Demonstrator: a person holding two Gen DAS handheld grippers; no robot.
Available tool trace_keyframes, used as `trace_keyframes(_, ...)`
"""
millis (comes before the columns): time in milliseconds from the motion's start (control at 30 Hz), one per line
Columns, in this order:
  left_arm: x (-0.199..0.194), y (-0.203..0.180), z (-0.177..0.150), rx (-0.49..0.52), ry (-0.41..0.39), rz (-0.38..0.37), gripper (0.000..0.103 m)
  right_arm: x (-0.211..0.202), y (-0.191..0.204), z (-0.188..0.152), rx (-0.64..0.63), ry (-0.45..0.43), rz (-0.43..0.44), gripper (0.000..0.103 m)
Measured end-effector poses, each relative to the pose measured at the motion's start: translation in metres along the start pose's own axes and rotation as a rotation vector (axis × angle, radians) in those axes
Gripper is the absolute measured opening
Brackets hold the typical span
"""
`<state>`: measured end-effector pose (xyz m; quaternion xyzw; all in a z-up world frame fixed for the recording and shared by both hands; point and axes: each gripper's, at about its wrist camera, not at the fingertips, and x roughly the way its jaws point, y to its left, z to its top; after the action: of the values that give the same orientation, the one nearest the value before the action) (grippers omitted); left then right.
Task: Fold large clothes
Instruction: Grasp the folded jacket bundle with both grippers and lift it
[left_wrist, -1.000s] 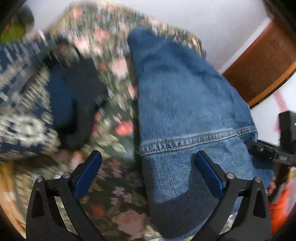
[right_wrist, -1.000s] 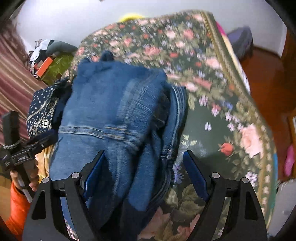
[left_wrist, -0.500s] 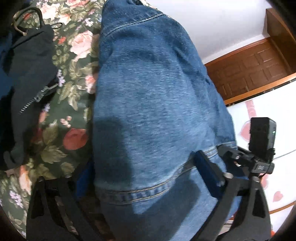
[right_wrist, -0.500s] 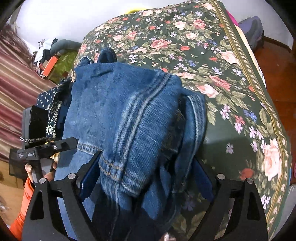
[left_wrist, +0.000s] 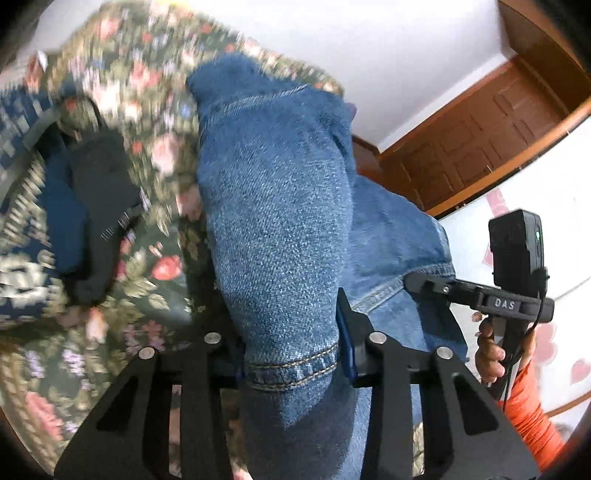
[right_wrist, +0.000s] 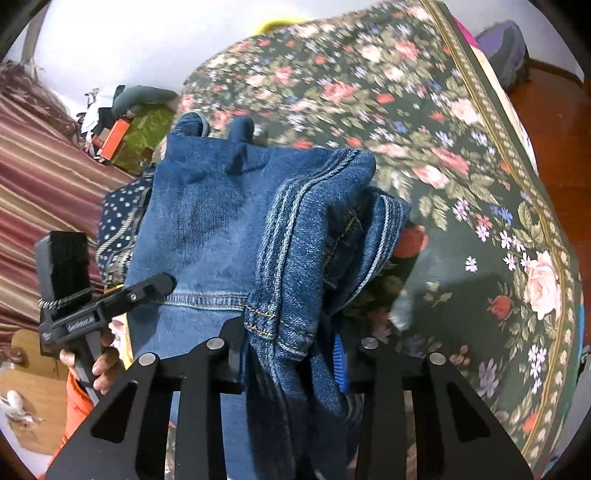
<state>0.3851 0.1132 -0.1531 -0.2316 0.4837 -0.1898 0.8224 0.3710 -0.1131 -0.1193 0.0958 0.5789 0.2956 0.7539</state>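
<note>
Two grips hold the blue denim jeans (left_wrist: 280, 229) at their near hem: left gripper (left_wrist: 291, 354) and right gripper (right_wrist: 291, 354), jaws just closed, pinch it; the jeans' length runs away across the floral bedspread (right_wrist: 461, 155).

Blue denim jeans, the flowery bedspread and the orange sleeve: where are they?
Blue denim jeans (left_wrist: 280, 229): left wrist view, on the bunched leg.
Dark flowery bedspread (right_wrist: 480, 206): right wrist view, on bare cloth right of the jeans.
Orange sleeve (left_wrist: 532, 421): left wrist view, on the forearm.
</note>
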Motion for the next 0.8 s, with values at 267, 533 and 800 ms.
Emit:
trace_keyframes(267,-0.136,0.003,0.014,0.054,-0.215,0.049,0.037,-0.025,0.095,0.020,-0.154,-0.113,0.088,0.029)
trace_keyframes(533,-0.249,0.046,0.027,0.053,-0.388,0.172,0.037,-0.003,0.199,0.053,-0.315,-0.184,0.204,0.029)
trace_keyframes(800,-0.275,0.123,0.044,-0.024,-0.431,0.284,0.037,0.079,0.252,0.090,-0.347,-0.153,0.254,0.029)
